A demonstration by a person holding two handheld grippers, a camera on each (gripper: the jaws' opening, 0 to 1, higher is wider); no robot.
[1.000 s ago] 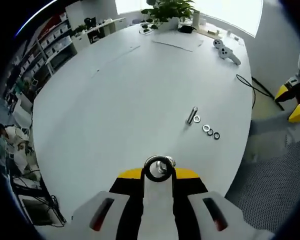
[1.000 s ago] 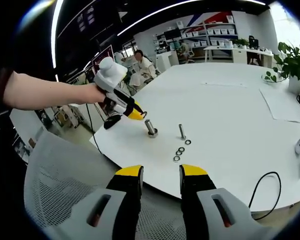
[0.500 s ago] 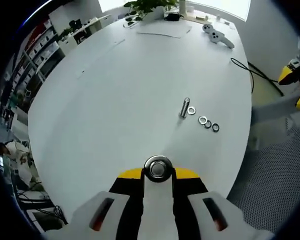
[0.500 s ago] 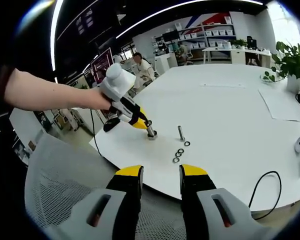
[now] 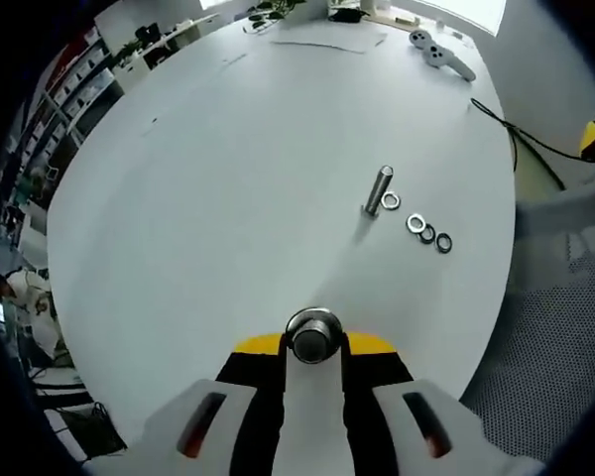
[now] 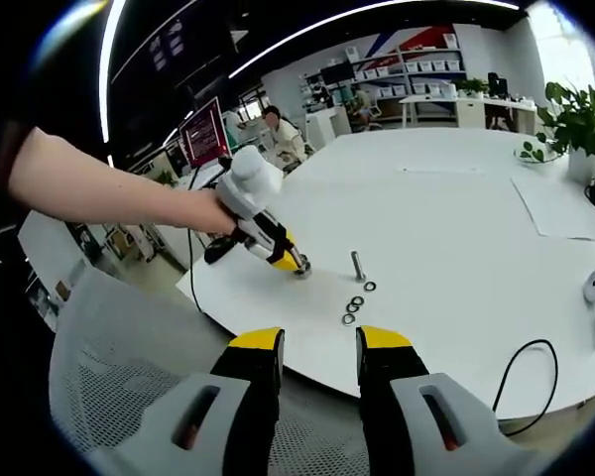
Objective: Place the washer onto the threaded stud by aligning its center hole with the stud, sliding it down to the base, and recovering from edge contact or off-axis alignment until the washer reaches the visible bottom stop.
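White table, stud nr edge, left claw over it

A large white round table is set in an open office, with a grey mesh chair drawn up at its near edge. White shelving stacked with boxes is seen along the far wall, a potted plant is placed at the table's far right, and bright daylight is let in by a window beyond it. The dark ceiling is crossed by long strip lights.
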